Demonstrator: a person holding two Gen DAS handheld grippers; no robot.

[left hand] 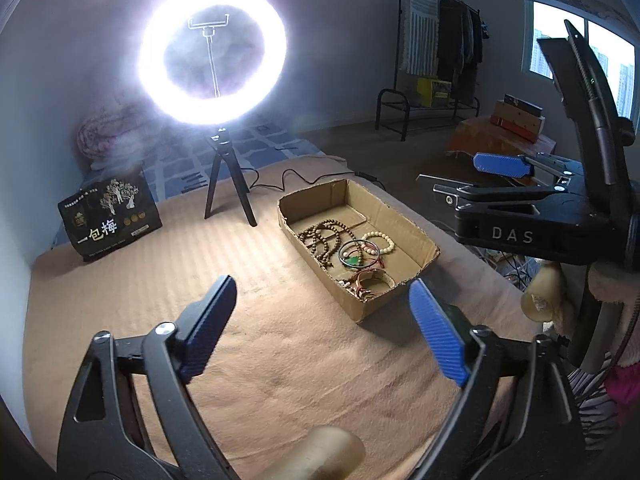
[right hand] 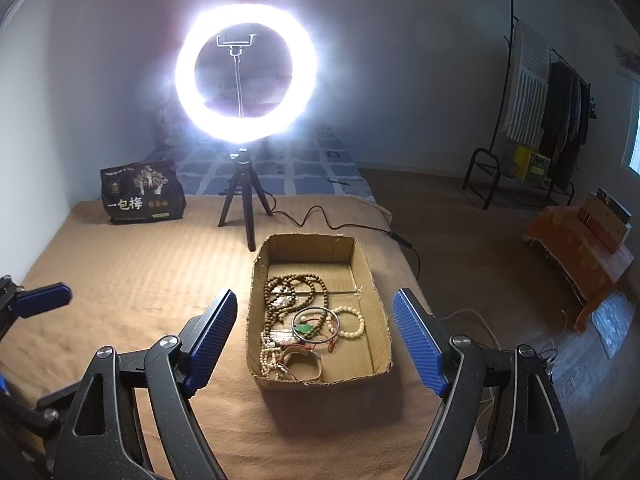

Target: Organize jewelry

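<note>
We held both grippers spread and empty. The cardboard box [right hand: 320, 240] of bracelets lay on the tan blanket, dead ahead of the right gripper [right hand: 316, 334], long axis running away from it; the left gripper [left hand: 322, 314] sat farther off, leftward.

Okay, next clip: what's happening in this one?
A person holds two claws above a tan blanket, both open and empty. The right claw hovers over an open cardboard box; the left claw sits beside it. Brown wooden bead strands, a cream bead bracelet and a dark bangle lie tangled inside. Nothing is being gripped.
</note>
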